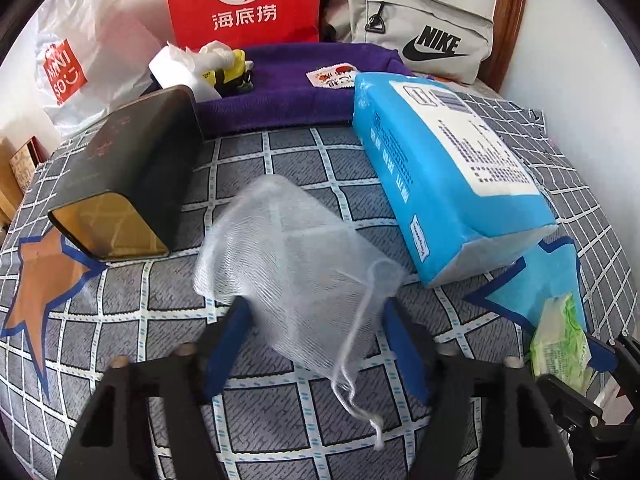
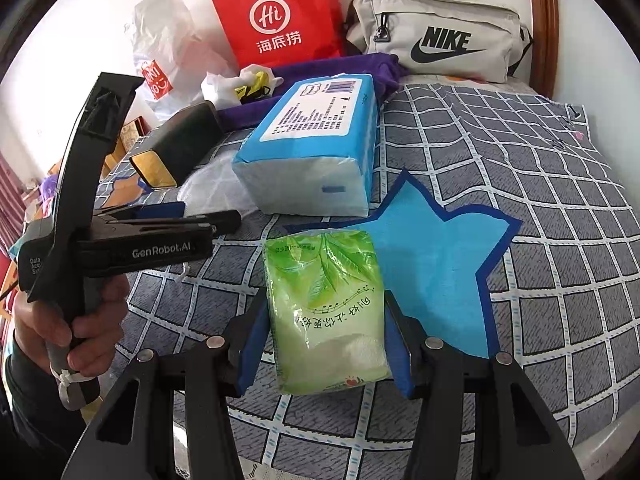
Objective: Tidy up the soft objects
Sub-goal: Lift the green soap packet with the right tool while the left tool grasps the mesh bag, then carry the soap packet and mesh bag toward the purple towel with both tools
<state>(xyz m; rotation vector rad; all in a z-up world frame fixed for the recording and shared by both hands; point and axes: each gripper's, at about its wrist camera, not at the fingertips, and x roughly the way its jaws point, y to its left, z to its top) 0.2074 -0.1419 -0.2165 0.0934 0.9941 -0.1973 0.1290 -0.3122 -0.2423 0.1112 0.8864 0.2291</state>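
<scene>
The left gripper (image 1: 316, 306) has its jaws drawn in on the mesh bag (image 1: 296, 264), the pads seeming to pinch its near, gathered end. The bag hangs blurred just nearer than the blue pack (image 1: 452, 168), at its left front corner. The grip looks light and the mesh is slack. It could slide out, or only one layer may be caught. The drawstring (image 1: 352, 368) dangles loose below the jaws and could snag on a finger.

The right gripper (image 2: 325, 300) is clamped on the green pack (image 2: 324, 308), which lies in front of the blue pack, its far end just short of it. That pack is soft and slippery in its wrapper. Squeezed low on its sides, it may buckle or squirt forward when lifted. The two tools work close together before the blue pack, so a careless swing could knock one against the other or shove the blue pack. Left of the blue pack, the black box (image 1: 132, 172) stands near the mesh bag's path and could be tipped.

The left view shows the mesh bag whole, and the orange star (image 1: 44, 280) well left of the blue pack. The right view shows only a pale scrap of mesh behind the left tool. It alone shows the hand (image 2: 80, 320) on that tool's grip, and the blue star (image 2: 436, 264) laid out in front of the blue pack, to its right. In the left view the green pack is only a sliver at the edge.

Beyond the blue pack both show the purple cloth (image 1: 300, 88), the red bag (image 1: 244, 0) and the Nike pouch (image 1: 420, 28).
</scene>
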